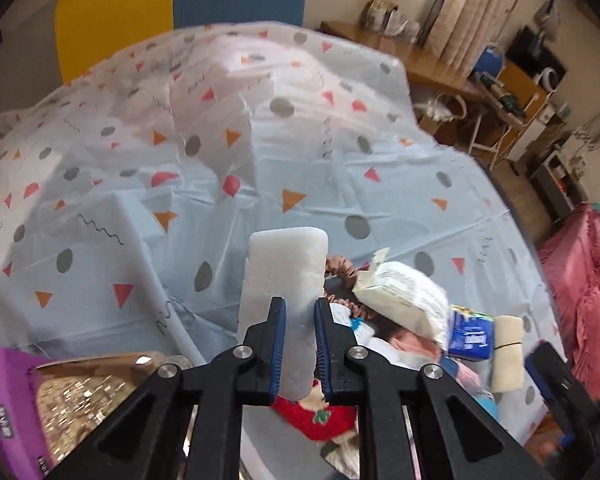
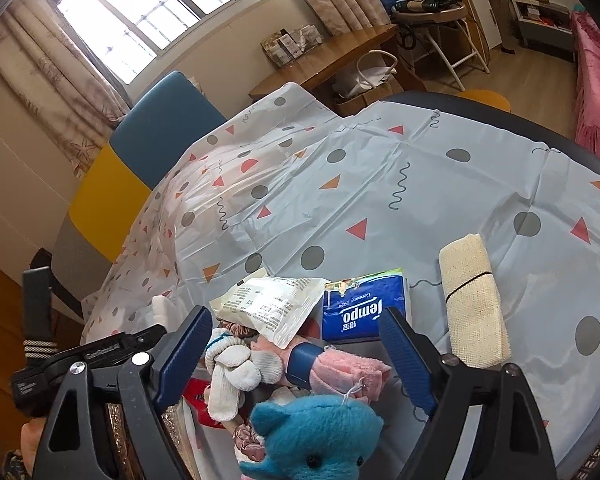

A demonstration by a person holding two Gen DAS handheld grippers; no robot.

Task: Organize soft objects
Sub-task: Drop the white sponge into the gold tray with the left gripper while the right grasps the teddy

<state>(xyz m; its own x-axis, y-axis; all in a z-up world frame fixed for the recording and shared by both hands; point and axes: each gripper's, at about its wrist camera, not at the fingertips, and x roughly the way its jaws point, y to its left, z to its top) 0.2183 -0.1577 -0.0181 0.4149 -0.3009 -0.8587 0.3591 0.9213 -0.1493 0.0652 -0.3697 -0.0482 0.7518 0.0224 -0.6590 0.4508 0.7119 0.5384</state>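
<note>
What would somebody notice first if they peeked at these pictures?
Probably the white sponge, sticking up in the middle, squeezed in the left tool. Next comes the fluffy blue toy animal at the bottom of the right view, sitting below the wide-open right tool. Behind it lies a jumble of soft things on the spotty tablecloth, with a blue tissue pack and a cream cloth roll to the right.

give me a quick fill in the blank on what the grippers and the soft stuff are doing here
1. The left gripper is shut on a white ____.
2. The right gripper's jaws stand ____, gripping nothing.
3. The plush toy nearest the right gripper is ____ in colour.
4. The word printed on the tissue pack is ____.

Missing words: sponge; open; blue; Tempo
</note>
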